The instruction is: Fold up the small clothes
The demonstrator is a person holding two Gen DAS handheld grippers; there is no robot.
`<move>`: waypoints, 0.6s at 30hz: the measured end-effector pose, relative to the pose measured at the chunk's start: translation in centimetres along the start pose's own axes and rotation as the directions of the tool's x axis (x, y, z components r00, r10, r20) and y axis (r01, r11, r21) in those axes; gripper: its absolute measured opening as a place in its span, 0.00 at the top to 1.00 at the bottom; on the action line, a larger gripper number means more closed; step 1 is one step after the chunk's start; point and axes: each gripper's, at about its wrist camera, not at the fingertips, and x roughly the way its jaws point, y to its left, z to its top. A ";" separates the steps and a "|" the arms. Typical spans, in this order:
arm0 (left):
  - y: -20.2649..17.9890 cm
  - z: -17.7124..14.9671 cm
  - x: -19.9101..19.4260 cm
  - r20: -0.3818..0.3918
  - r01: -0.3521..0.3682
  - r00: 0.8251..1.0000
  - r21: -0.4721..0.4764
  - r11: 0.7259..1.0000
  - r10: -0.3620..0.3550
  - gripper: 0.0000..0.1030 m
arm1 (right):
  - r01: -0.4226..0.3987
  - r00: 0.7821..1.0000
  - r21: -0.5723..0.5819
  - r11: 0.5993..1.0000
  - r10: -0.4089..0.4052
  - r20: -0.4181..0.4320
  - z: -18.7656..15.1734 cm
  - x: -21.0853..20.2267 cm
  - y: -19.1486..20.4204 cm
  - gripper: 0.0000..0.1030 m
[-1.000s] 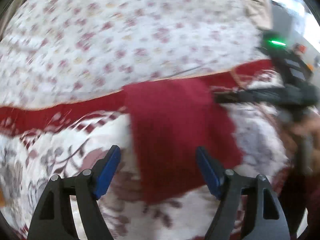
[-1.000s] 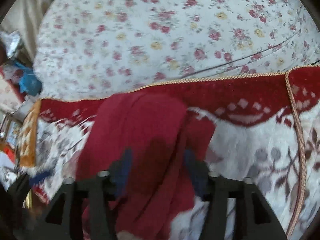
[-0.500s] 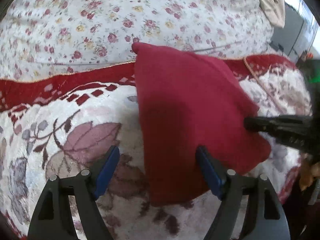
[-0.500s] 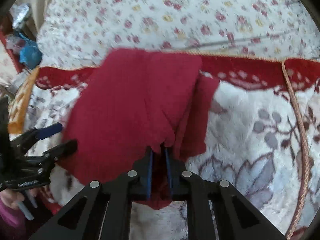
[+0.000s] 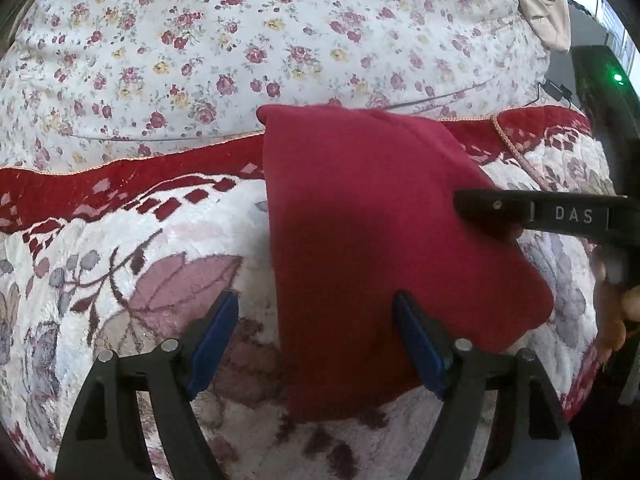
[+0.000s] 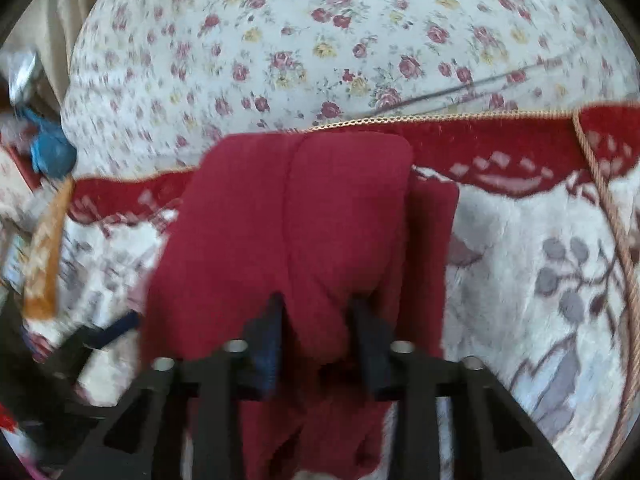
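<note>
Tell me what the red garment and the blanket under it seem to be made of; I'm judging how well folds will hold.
The red garment looks like a soft, matte knit or fleece: no sheen, rounded edges, thick limp folds. The blanket under it looks like plush pile, slightly glossy, with a fuzzy woven leaf pattern and a corded trim. The floral sheet behind looks like thin, smooth printed cotton. All are guesses from looks alone.

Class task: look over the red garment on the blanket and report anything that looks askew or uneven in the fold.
The red garment is folded unevenly: in the right wrist view a lower layer sticks out as a strip past the top layer's right edge. It also overhangs the blanket border at the far end.
</note>
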 end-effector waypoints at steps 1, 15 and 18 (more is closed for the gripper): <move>0.0 0.0 -0.2 0.003 0.000 1.000 0.001 1.000 0.000 0.21 | 0.005 1.000 -0.019 1.000 -0.005 0.015 0.1 -0.5 0.0 0.77; -0.1 0.0 0.1 0.001 -0.003 1.000 -0.010 1.000 0.003 0.14 | 0.084 0.991 -0.009 0.996 -0.082 0.110 0.0 -3.9 -0.6 0.58; -0.1 0.0 0.2 -0.001 -0.002 1.000 -0.020 1.000 0.002 0.14 | 0.117 0.983 -0.054 0.992 -0.109 0.145 0.9 -4.4 0.8 0.58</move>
